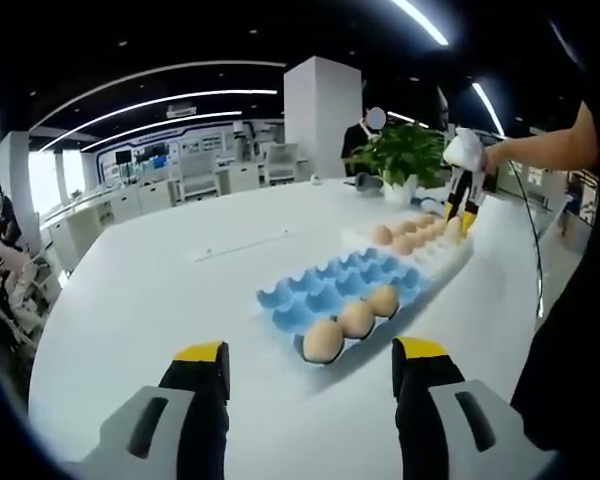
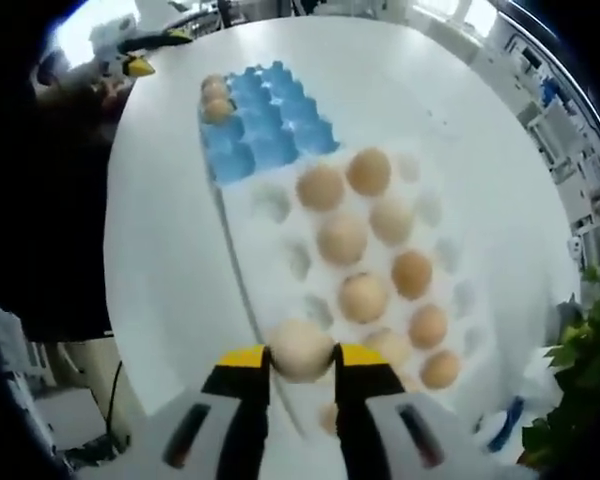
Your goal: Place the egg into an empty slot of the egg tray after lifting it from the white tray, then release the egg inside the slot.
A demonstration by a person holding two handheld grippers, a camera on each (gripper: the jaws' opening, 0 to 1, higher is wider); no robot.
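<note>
Right gripper (image 2: 300,362) clamped an egg (image 2: 300,348) between its yellow tips, above the white tray (image 2: 272,205), apparently lifted clear for carrying. Blue egg tray (image 2: 265,135) lay beyond, many slots empty. Left gripper (image 1: 310,365) hung open over the tabletop (image 1: 160,290), idle.

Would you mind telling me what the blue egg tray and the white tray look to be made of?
Blue egg tray: likely moulded pulp or thin plastic; matte, soft-edged cups, no glare. White tray: probably thin formed plastic or foam; smooth, pale, shallow rounded cups. Neither is certain from these views.
</note>
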